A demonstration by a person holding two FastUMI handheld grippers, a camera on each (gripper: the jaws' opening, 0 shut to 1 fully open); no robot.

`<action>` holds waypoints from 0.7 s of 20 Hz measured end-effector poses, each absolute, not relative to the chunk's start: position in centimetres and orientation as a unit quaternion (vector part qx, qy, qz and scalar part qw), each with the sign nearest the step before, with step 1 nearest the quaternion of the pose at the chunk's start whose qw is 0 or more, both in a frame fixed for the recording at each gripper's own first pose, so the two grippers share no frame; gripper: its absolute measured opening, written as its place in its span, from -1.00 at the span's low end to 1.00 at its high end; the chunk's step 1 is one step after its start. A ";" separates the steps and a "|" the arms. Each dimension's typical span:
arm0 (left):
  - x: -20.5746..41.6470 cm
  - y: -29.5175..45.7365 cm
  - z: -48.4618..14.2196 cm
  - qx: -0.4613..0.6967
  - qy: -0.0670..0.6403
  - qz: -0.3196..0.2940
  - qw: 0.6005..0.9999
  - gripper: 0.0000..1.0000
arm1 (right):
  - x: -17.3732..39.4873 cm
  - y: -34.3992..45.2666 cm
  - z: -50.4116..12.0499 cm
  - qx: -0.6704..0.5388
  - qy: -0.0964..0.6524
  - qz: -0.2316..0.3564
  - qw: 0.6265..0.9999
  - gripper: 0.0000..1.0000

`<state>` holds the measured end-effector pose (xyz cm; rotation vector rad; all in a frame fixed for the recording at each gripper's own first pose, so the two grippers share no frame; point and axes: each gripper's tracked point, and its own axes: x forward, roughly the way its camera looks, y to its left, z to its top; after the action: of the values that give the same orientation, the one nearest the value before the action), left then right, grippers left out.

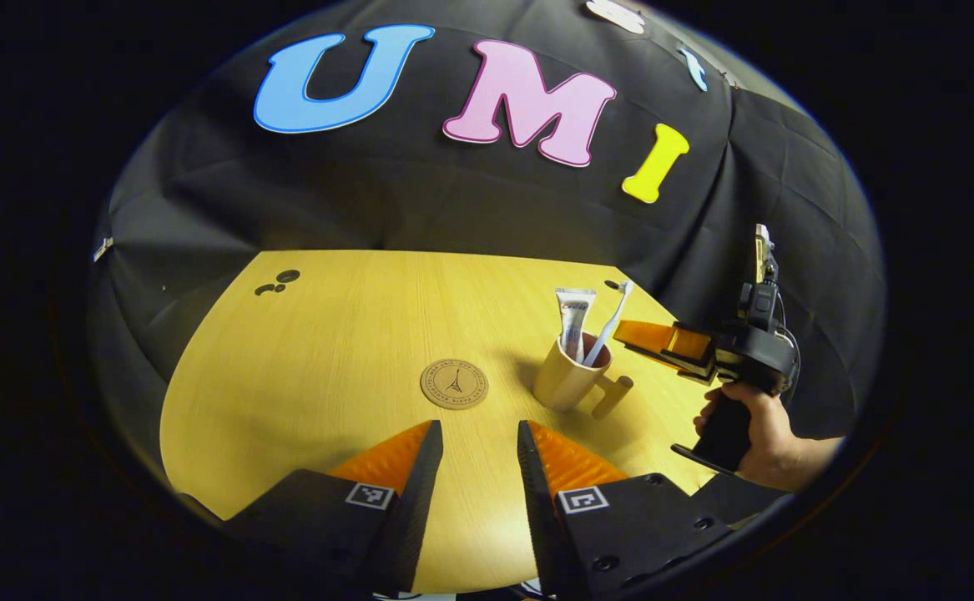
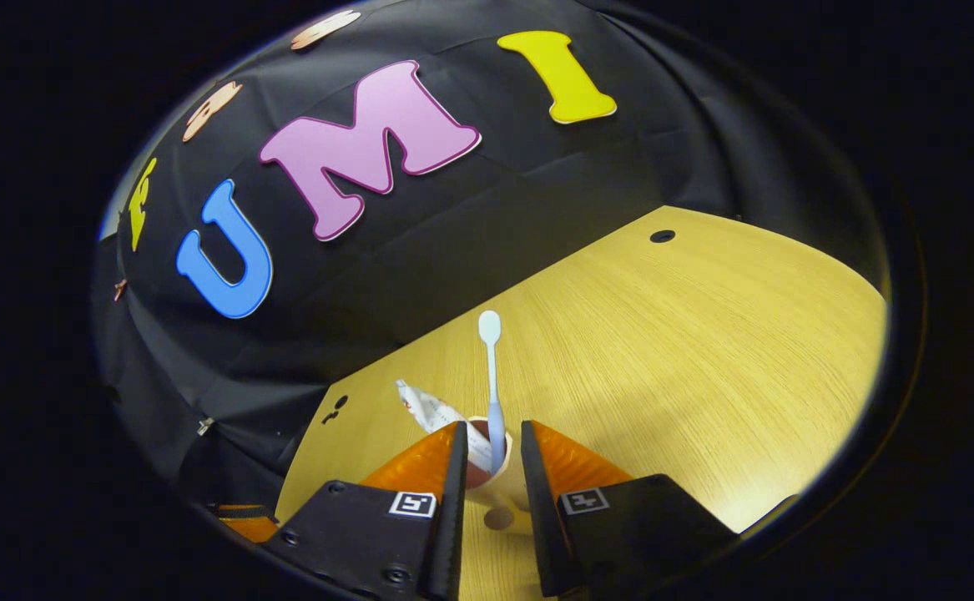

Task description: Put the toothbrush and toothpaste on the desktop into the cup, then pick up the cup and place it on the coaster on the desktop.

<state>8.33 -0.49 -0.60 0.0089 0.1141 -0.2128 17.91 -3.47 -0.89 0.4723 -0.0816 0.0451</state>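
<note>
The cup (image 1: pixel 570 374) stands upright on the desk (image 1: pixel 328 367) with the toothpaste (image 1: pixel 574 321) and the toothbrush (image 1: pixel 612 321) already standing in it, both leaning above the rim; its handle (image 1: pixel 612 396) points toward the near edge. The coaster (image 1: pixel 454 383) lies flat just beside the cup, apart from it. The right gripper (image 2: pixel 491 455), held in a person's hand (image 1: pixel 758 438), hangs at the cup's rim with its fingers (image 2: pixel 445 467) narrowly parted on either side of the toothbrush stem; whether they press on anything cannot be told. The left gripper (image 1: pixel 478 442) hovers low near the desk's front, fingers moderately apart and empty, aimed toward the coaster. Likely hazards: closing on the thin stem rather than the cup wall would lift the brush out alone; a grip on the rim could tip the top-heavy load, and the tall tube may catch a finger during transfer; an off-centre set-down would leave the cup half off the coaster. The desk is pale wood-grain laminate, smooth, with small dark holes (image 1: pixel 278 282) near its far corner; black cloth (image 1: pixel 453 209) walls the booth behind.
</note>
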 end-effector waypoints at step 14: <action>7.5 1.3 -0.4 -0.015 0.032 -0.082 0.996 0.14 | 13.0 -2.0 -3.8 0.085 0.107 0.061 0.989 0.27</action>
<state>7.49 1.30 -0.38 -0.0299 0.0639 -0.1642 13.00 -2.04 -3.82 0.1712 0.2147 0.1226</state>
